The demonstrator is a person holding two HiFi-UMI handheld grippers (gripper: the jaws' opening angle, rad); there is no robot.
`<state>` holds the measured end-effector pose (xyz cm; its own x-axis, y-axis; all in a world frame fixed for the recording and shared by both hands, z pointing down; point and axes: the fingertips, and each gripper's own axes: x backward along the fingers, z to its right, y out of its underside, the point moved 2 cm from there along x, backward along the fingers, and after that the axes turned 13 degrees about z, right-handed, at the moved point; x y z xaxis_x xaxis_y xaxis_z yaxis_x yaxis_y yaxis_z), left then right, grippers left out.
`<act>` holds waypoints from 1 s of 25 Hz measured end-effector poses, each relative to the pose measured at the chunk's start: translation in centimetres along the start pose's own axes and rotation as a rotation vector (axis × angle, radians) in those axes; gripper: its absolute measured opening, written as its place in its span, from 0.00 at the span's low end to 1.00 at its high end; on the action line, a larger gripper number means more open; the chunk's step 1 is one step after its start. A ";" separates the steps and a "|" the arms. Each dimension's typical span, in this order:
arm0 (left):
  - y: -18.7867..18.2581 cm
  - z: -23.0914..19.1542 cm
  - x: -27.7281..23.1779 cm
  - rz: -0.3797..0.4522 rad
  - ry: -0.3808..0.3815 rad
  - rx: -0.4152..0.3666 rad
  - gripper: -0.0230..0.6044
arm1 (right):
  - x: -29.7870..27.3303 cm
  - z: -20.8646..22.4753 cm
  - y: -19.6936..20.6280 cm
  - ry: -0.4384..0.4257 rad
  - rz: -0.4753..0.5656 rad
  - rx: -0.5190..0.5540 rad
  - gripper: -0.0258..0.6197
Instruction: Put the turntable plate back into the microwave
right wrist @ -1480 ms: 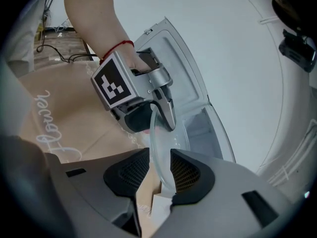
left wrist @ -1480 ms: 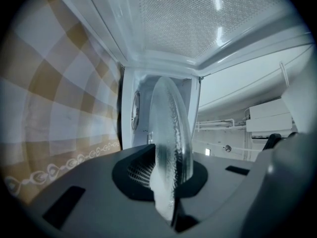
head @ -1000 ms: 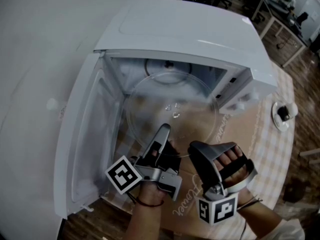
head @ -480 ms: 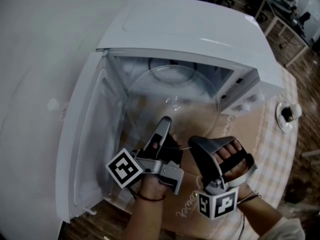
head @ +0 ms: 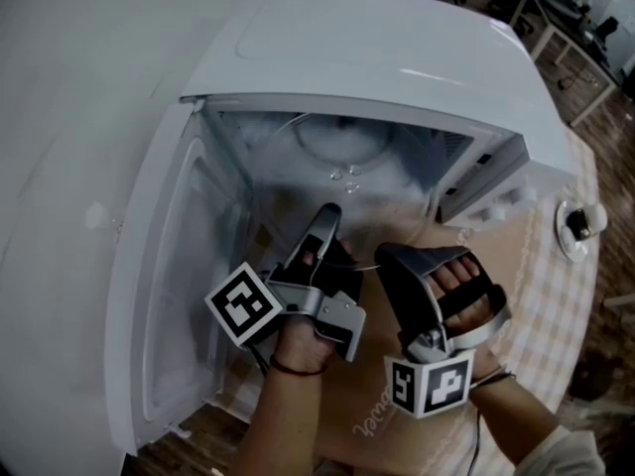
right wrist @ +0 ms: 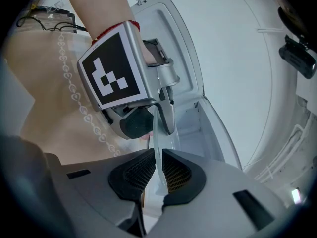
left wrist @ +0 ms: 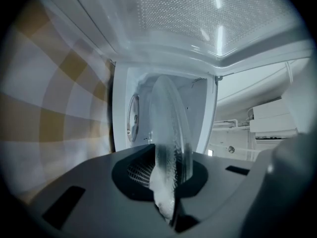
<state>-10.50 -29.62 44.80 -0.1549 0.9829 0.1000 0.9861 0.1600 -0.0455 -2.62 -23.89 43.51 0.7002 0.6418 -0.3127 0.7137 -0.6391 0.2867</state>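
The clear glass turntable plate point(head: 347, 178) lies mostly inside the open white microwave point(head: 397, 58), its near rim still sticking out of the cavity. My left gripper point(head: 327, 224) is shut on the rim's left part; in the left gripper view the plate point(left wrist: 171, 128) stands edge-on between the pads point(left wrist: 143, 170). My right gripper point(head: 393, 262) has just been closing and its pads point(right wrist: 176, 175) now press on the plate's rim point(right wrist: 157, 143). The left gripper point(right wrist: 161, 115) shows beyond it, clamped on the same rim.
The microwave door point(head: 164, 266) hangs open to the left, close beside my left hand. A beige mat point(head: 382, 410) on a checked tablecloth point(head: 546, 305) lies under the microwave. A small white round object point(head: 577, 226) sits at the right.
Both grippers have pushed forward with the plate, which has slid deeper into the microwave cavity; less of it now shows outside.
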 end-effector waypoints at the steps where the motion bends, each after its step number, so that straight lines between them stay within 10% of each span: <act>1: -0.1 0.0 -0.3 -0.001 0.003 0.001 0.07 | -0.2 0.1 0.1 0.003 -0.002 -0.002 0.13; 25: -1.7 -1.6 -4.8 -0.001 -0.005 0.017 0.07 | -4.3 1.2 3.0 0.023 -0.029 -0.029 0.14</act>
<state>-11.31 -34.72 46.00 -0.1557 0.9833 0.0946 0.9848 0.1620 -0.0626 -3.51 -29.05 44.61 0.6794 0.6696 -0.3000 0.7334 -0.6077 0.3046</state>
